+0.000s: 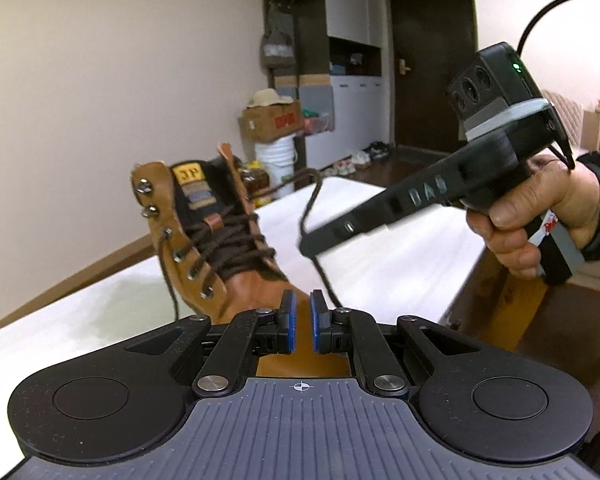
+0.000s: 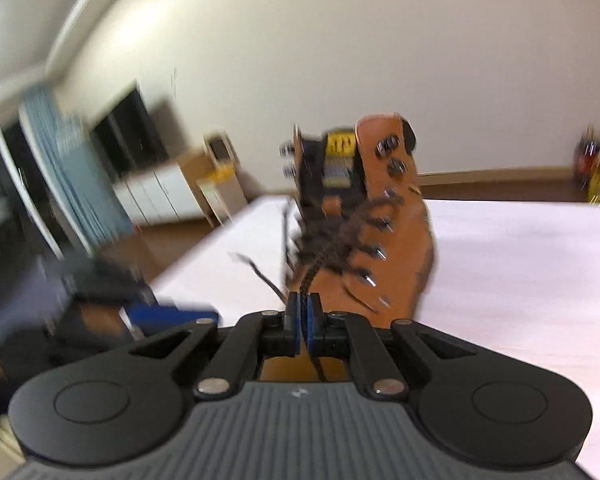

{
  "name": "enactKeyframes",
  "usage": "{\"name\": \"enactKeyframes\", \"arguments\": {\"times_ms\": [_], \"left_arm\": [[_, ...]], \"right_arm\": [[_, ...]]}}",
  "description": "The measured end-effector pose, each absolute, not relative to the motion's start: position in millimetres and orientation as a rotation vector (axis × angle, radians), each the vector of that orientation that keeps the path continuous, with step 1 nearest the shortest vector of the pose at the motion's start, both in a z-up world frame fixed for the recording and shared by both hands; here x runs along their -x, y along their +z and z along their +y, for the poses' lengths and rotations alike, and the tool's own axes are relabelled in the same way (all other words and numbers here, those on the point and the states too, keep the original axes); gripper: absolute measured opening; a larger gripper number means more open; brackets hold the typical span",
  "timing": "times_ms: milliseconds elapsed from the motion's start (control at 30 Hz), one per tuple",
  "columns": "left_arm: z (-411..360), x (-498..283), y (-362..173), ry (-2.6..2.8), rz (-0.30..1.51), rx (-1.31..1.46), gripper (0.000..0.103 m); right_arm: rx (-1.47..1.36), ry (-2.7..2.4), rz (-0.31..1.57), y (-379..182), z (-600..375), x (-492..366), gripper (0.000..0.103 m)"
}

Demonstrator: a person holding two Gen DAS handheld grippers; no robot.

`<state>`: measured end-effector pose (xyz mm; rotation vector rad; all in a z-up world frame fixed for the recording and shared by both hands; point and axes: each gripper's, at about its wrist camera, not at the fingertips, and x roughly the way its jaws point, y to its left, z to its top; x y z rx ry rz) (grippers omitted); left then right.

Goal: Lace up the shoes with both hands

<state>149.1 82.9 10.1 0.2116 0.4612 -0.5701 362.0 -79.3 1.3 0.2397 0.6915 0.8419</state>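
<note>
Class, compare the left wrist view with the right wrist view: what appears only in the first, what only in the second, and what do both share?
Only the left wrist view shows the right gripper from outside, the hand holding it, a dark door and the left gripper slightly open and empty.

Only the right wrist view shows the brown lace pinched between the right gripper's blue pads.

Both show the tan boot on the white table.

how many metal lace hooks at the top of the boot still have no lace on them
2 show clearly: an upper silver hook and a lower one on the tan leather boot's left flap. The opposite flap's hooks are mostly hidden.
</note>
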Motion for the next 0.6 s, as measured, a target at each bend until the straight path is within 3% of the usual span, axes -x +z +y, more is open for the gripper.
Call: {"name": "enactKeyframes", "arguments": {"times_ms": [167, 233, 600], "left_arm": [[96, -148, 14, -0.527, 0.451, -0.235, 0.008], [99, -148, 12, -0.52, 0.46, -0.249, 0.008], [102, -179, -24, -0.556, 0.596, -0.275, 0.009]], "right_arm": [[-0.68, 0.86, 0.62, -5, -81, -394, 0.004], [-0.727, 0.845, 0.626, -10, -76, -400, 0.004], [-0.517, 0.674, 0.766, -66, -67, -402, 0.007]]}}
